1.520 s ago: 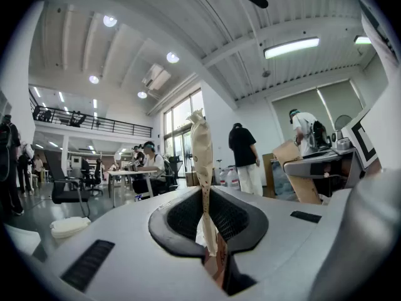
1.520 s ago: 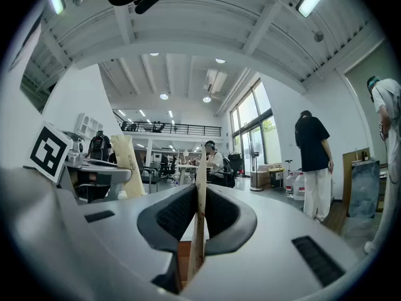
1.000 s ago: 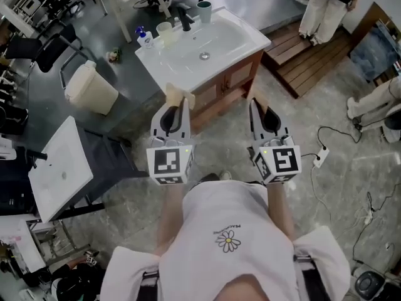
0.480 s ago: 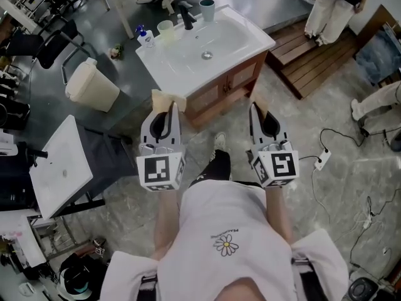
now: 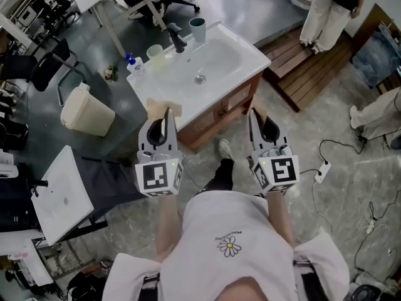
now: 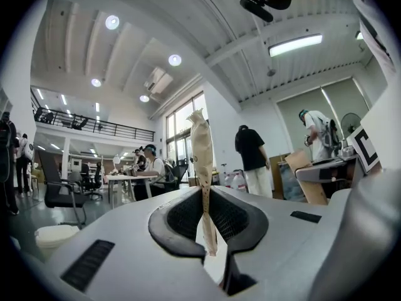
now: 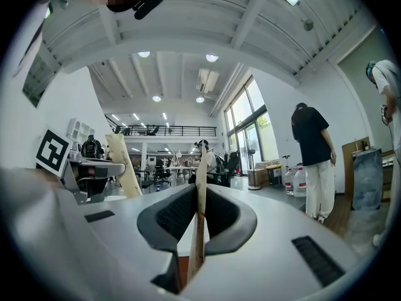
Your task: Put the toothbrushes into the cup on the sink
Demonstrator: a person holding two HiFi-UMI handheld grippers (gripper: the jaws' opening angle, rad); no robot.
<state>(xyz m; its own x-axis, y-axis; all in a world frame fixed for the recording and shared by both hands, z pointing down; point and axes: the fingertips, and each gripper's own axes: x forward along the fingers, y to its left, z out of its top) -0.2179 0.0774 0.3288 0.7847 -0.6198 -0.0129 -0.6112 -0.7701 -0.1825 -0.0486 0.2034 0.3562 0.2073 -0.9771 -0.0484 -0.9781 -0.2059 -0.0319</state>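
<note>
1. The left gripper (image 5: 165, 119) has its jaws closed on the left toothbrush (image 5: 161, 106), which is still in a beige paper wrapper. In the left gripper view the pack stands upright between the dark pads, and its top rises well above them.
2. The right gripper (image 5: 256, 116) is clamped on the right toothbrush (image 5: 259, 105), also wrapped. It shows edge-on as a thin upright strip pinched between the pads.
3. The 2 grippers sit side by side and apart, in front of the person's torso and over the stone floor. They are on the near side of the sink (image 5: 250, 41).
4. The white sink sits on a wooden cabinet (image 5: 233, 96), with a black faucet (image 5: 175, 39) at its back edge.
5. A teal cup (image 5: 197, 29) stands on the rim just right of the faucet. A pale cup (image 5: 155, 55) stands to the faucet's left, with a blue-capped bottle (image 5: 133, 65) beyond it.
6. Both toothbrushes are well apart from either cup.
7. A beige bin (image 5: 85, 109) stands on the floor left of the sink.
</note>
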